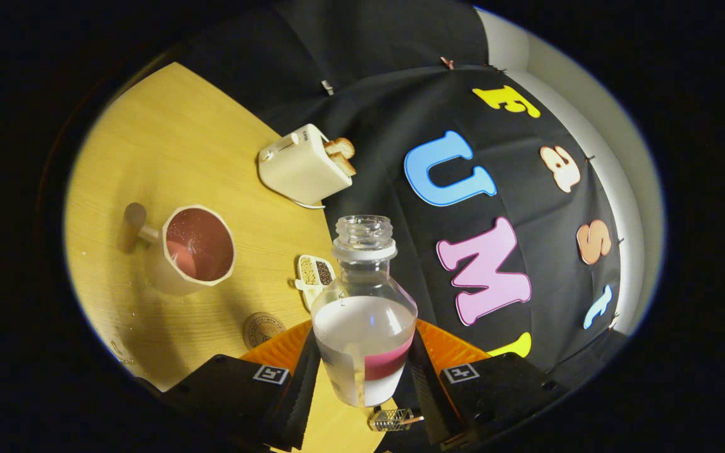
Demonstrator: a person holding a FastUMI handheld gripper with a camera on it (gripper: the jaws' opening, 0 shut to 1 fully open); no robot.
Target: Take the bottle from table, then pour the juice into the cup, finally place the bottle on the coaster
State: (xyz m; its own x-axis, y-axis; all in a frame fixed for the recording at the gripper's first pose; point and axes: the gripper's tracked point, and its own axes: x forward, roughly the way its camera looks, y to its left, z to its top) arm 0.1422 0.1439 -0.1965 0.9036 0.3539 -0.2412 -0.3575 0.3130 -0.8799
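Tool (pixel 364 377) pinching the lower body of the bottle (pixel 364 327), one finger pressed on each flank; the bottle is uncapped, partly filled with pale liquid, and lifted clear of the worktop (pixel 174 138). Its long axis runs forward along the fingers, mouth pointing away from the tool (the whole scene appears rolled in this view, which suggests a tilt already under way). The cup (pixel 196 246) stands well to the left of the bottle mouth, holding reddish juice. The coaster (pixel 263 328) lies just beside the left finger, nearer than the cup. A seed dish (pixel 315 275) and a toaster (pixel 303 165) lie beyond. The coaster's stamp and the bottle's band carry no legible writing.
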